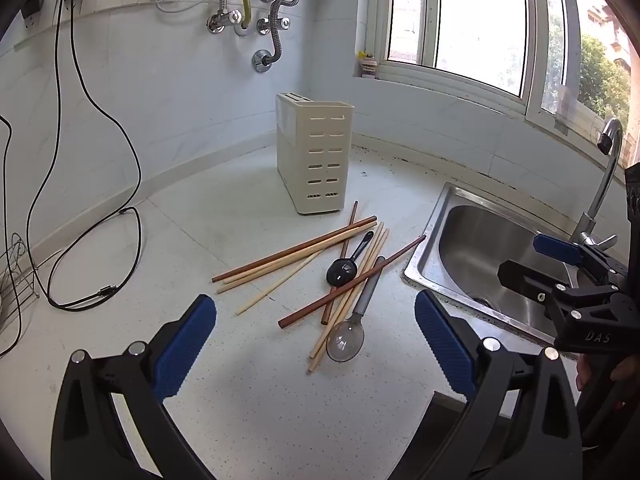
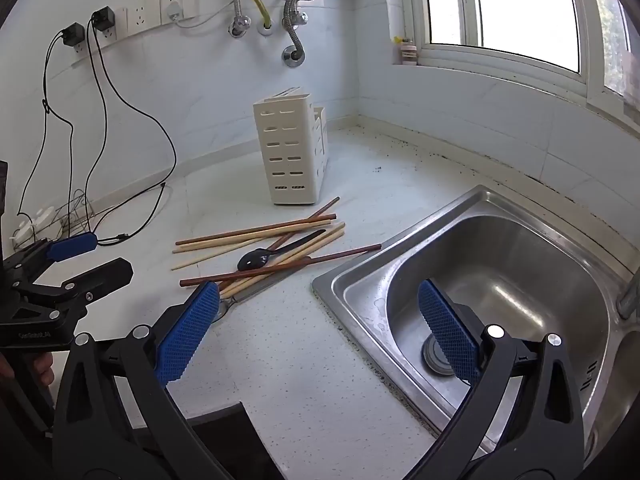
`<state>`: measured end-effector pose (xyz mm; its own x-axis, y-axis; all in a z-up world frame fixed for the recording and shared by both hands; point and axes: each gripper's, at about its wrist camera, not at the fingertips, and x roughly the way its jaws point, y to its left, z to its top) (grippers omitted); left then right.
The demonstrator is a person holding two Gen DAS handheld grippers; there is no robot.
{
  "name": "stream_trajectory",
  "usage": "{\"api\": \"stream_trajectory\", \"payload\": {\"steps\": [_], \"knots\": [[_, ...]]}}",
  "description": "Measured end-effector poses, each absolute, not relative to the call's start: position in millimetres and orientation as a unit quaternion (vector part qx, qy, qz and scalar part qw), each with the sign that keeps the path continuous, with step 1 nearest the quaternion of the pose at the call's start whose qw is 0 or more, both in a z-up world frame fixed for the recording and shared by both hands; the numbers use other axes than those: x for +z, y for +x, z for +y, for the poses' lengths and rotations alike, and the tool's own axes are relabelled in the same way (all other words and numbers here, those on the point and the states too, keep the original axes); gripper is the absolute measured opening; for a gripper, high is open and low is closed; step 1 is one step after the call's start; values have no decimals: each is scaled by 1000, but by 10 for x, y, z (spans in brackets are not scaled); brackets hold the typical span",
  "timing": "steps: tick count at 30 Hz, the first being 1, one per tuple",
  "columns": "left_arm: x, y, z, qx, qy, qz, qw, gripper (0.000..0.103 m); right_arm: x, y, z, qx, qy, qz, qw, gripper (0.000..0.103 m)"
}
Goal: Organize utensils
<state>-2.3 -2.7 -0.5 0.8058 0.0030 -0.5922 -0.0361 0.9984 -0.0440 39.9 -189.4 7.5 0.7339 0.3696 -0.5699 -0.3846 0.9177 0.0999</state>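
Observation:
A pile of brown and pale wooden chopsticks (image 1: pixel 304 254) (image 2: pixel 256 236) lies on the white counter. A black spoon (image 1: pixel 342 270) (image 2: pixel 256 259) and a clear spoon with a grey handle (image 1: pixel 346 340) lie among them. A cream slotted utensil holder (image 1: pixel 314 152) (image 2: pixel 290 152) stands upright behind the pile. My left gripper (image 1: pixel 316 312) is open and empty, just short of the pile. My right gripper (image 2: pixel 318 300) is open and empty, over the counter edge by the sink; it also shows at the right of the left wrist view (image 1: pixel 532 256).
A steel sink (image 1: pixel 452 216) (image 2: pixel 500 216) is set in the counter to the right, with a tap (image 1: pixel 604 176) behind it. Black cables (image 1: pixel 96 240) trail over the counter at the left, from wall sockets (image 2: pixel 140 14). A window is at the back right.

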Motion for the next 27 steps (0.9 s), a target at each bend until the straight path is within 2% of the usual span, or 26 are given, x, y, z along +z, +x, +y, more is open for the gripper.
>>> {"api": "stream_trajectory", "payload": {"steps": [27], "knots": [[11, -73, -53, 5, -22, 305, 952, 98, 28, 363, -1909, 206, -15, 300, 931, 95]]}}
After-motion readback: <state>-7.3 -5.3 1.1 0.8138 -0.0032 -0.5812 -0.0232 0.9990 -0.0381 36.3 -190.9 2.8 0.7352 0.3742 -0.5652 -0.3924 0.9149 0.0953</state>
